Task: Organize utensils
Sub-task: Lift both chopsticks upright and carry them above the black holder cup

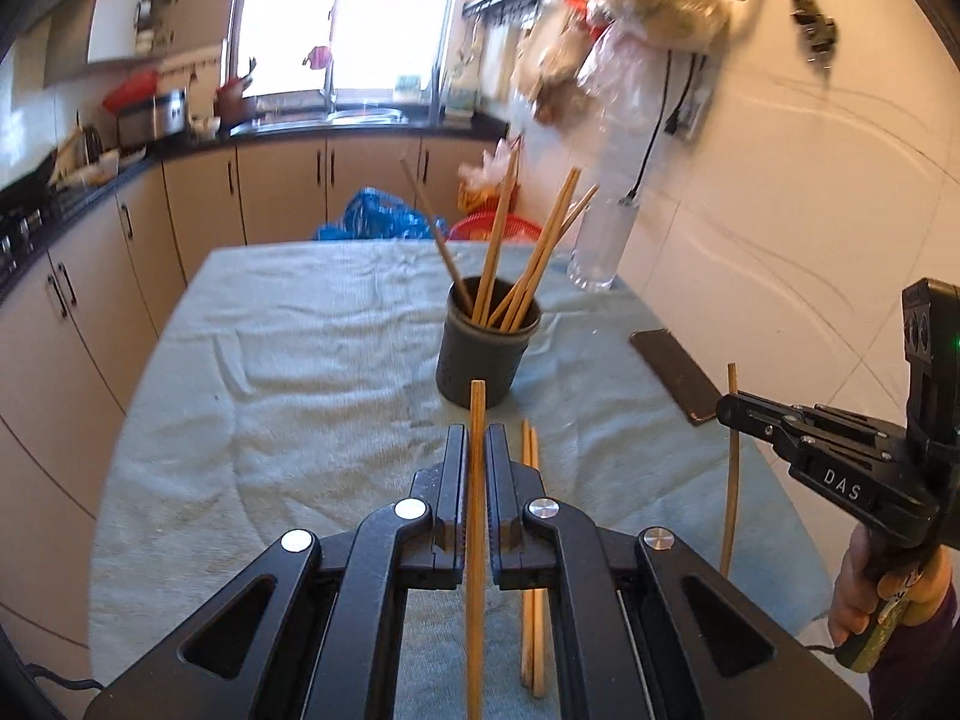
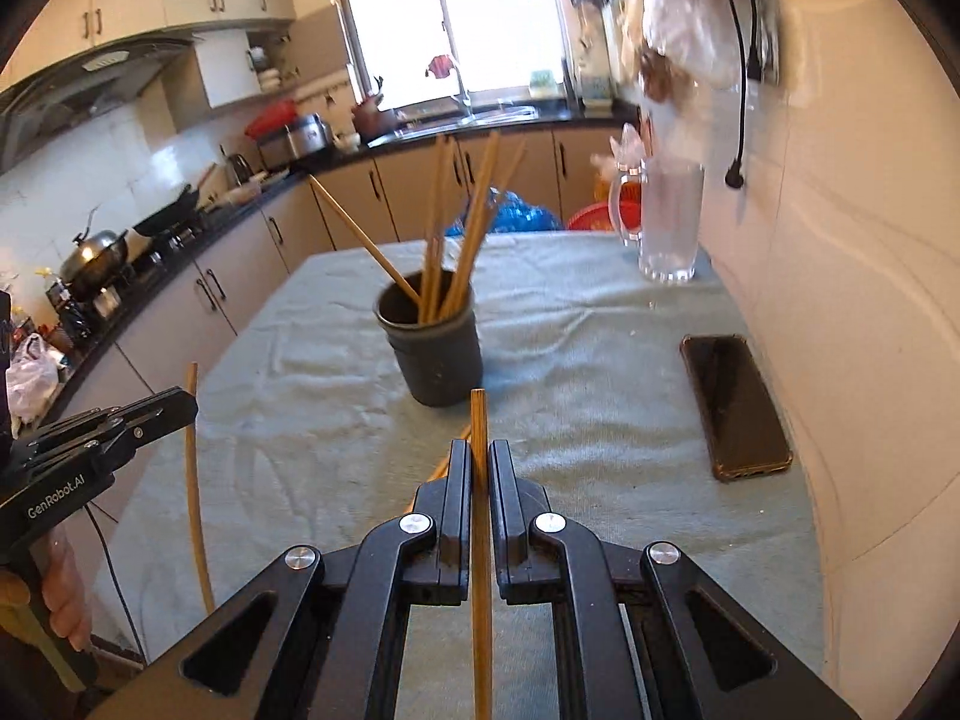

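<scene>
A dark grey utensil cup (image 1: 486, 351) (image 2: 433, 360) stands mid-table with several wooden chopsticks (image 1: 528, 252) (image 2: 456, 228) leaning in it. My left gripper (image 1: 476, 438) is shut on one chopstick (image 1: 477, 414) held upright, just in front of the cup. My right gripper (image 2: 479, 450) is shut on another chopstick (image 2: 479, 420), also short of the cup; it shows in the left wrist view (image 1: 729, 414) at the right. Two loose chopsticks (image 1: 531, 540) lie on the cloth under the left gripper.
A pale green towel (image 1: 288, 396) (image 2: 600, 360) covers the table. A black phone (image 1: 675, 375) (image 2: 735, 405) lies at the right. A glass mug (image 1: 603, 246) (image 2: 669, 222) stands at the far right by the wall. Kitchen counters run along the left.
</scene>
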